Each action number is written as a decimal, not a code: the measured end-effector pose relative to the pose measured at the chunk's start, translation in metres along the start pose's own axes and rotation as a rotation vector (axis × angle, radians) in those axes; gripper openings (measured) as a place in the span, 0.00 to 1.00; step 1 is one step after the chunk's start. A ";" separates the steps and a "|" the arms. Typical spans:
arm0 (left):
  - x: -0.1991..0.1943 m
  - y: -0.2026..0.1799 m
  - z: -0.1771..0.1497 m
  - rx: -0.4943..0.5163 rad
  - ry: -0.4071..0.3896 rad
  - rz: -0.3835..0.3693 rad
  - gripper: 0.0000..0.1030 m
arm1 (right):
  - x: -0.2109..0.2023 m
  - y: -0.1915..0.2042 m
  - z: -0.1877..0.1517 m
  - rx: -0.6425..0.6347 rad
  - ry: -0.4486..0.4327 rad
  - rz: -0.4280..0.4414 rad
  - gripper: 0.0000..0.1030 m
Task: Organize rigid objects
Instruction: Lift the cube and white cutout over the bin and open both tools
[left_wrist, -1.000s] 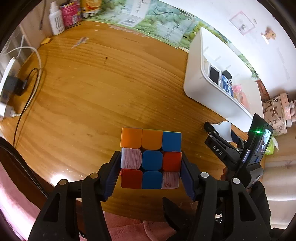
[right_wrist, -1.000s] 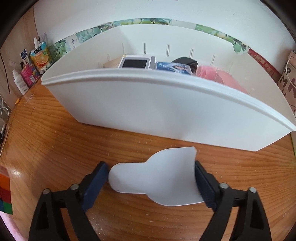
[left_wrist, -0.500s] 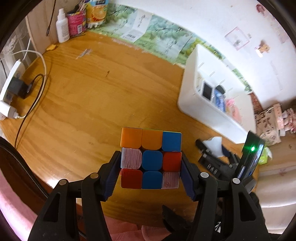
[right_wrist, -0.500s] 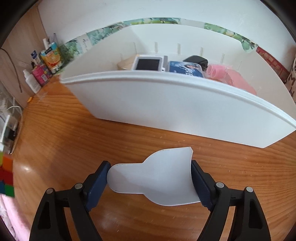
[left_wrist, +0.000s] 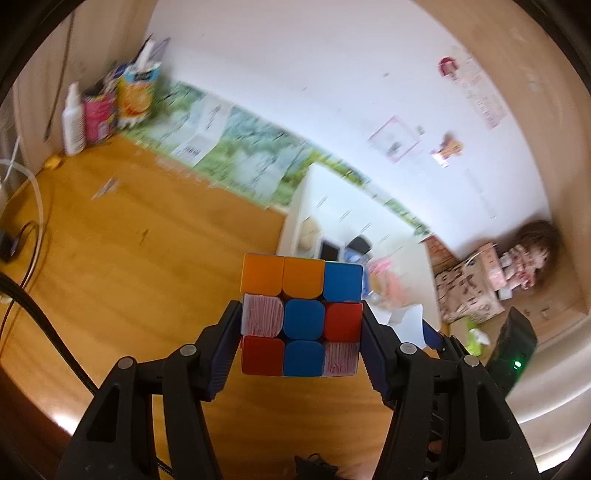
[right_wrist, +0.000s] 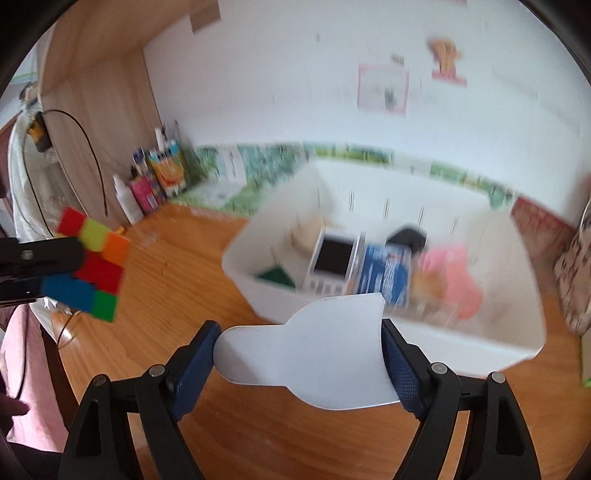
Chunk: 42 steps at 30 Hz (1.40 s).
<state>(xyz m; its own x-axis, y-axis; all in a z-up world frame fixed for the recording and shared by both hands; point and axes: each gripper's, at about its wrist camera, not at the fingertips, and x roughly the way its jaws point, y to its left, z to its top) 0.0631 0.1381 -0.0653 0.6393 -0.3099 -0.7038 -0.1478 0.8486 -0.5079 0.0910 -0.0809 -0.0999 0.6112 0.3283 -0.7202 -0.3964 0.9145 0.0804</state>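
My left gripper (left_wrist: 301, 328) is shut on a puzzle cube (left_wrist: 301, 314) with orange, blue, red and white tiles, held above the wooden table (left_wrist: 122, 258). The cube also shows at the left of the right wrist view (right_wrist: 90, 269). My right gripper (right_wrist: 297, 354) is shut on a flat white plastic piece (right_wrist: 310, 354), held in the air in front of the white storage bin (right_wrist: 369, 317). The bin (left_wrist: 306, 218) holds a small screen device (right_wrist: 334, 258), a blue pack (right_wrist: 384, 277) and a pink item (right_wrist: 454, 277).
Bottles and cartons (left_wrist: 107, 107) stand at the table's far left corner by a green printed mat (left_wrist: 240, 155). White and black cables (left_wrist: 22, 221) lie along the left edge. A patterned bag (left_wrist: 469, 291) and a doll (left_wrist: 528, 254) sit to the right.
Both grippers have risen and tilted up, each still holding its object. The bin now shows from above and more of the wall is in view. Both views are motion-blurred.
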 end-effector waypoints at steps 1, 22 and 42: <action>0.001 -0.003 0.004 0.006 -0.013 -0.014 0.61 | -0.004 0.000 0.005 -0.010 -0.017 0.000 0.82; 0.072 -0.072 0.073 0.188 -0.035 -0.192 0.62 | -0.025 -0.056 0.083 -0.103 -0.189 -0.176 0.82; 0.146 -0.089 0.072 0.211 0.066 -0.177 0.61 | 0.032 -0.118 0.067 0.031 -0.143 -0.163 0.82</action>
<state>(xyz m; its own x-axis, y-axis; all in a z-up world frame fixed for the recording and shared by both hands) 0.2235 0.0487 -0.0870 0.5895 -0.4828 -0.6476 0.1270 0.8472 -0.5159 0.2034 -0.1626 -0.0859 0.7572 0.2035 -0.6207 -0.2645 0.9644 -0.0065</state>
